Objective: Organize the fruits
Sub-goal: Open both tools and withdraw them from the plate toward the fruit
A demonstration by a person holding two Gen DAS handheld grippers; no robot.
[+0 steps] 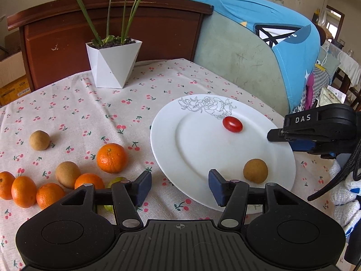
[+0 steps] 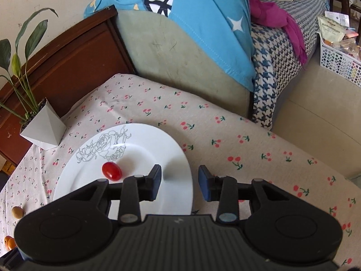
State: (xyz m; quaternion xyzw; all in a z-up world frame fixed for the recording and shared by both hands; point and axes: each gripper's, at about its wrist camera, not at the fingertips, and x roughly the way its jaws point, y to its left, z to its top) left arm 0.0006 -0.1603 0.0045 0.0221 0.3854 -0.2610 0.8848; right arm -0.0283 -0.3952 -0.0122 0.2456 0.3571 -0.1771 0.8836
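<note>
A white plate (image 1: 191,158) with a rose drawing holds a red cherry tomato (image 1: 232,124) and a brown longan (image 1: 255,171). Left of it on the cherry-print cloth lie several oranges (image 1: 111,157), two more longans (image 1: 39,140) and a green fruit (image 1: 117,180) partly hidden by my left gripper. My left gripper (image 1: 179,186) is open and empty, over the plate's near left rim. My right gripper (image 2: 179,181) is open and empty above the plate's right rim (image 2: 180,158); the tomato (image 2: 112,171) lies to its left. It also shows in the left wrist view (image 1: 315,133).
A white faceted plant pot (image 1: 112,64) stands at the back of the table, before a brown wooden headboard (image 1: 112,29). A sofa with a blue cover (image 1: 259,52) borders the table's far right side. A white basket (image 2: 338,58) sits far right.
</note>
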